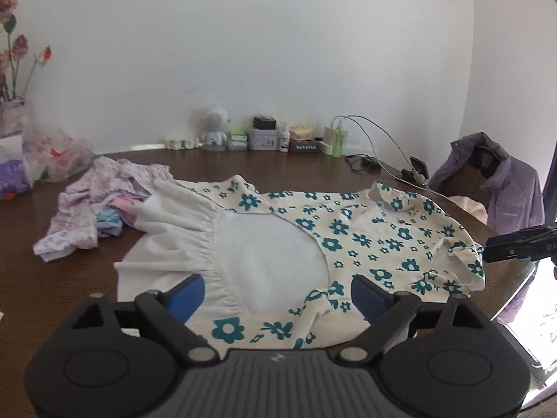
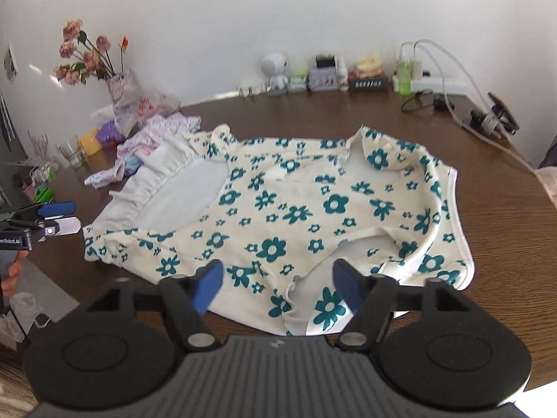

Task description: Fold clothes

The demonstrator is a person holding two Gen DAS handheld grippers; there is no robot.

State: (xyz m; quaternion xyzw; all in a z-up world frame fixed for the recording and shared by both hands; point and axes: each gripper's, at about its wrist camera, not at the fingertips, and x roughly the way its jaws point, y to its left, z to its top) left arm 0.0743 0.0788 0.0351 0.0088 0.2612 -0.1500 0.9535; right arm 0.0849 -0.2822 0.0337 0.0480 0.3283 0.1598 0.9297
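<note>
A cream garment printed with teal flowers (image 2: 278, 205) lies spread across the middle of a dark wooden table (image 2: 313, 118), its white gathered lining (image 1: 195, 240) turned up at the left end and a hem lying loose at the right. It is rumpled and mostly opened out, with no neat fold visible, so the folding of this piece looks largely still to be done. The left tongs (image 1: 276, 291) hover over its near edge with both blue pads wide apart, holding nothing. The right tongs (image 2: 276, 278) hover likewise over the near hem, spread wide and empty. Just beyond the lining sits a crumpled heap of pastel clothes (image 1: 94, 209), unfolded. No stack of finished, folded items appears in either view.
</note>
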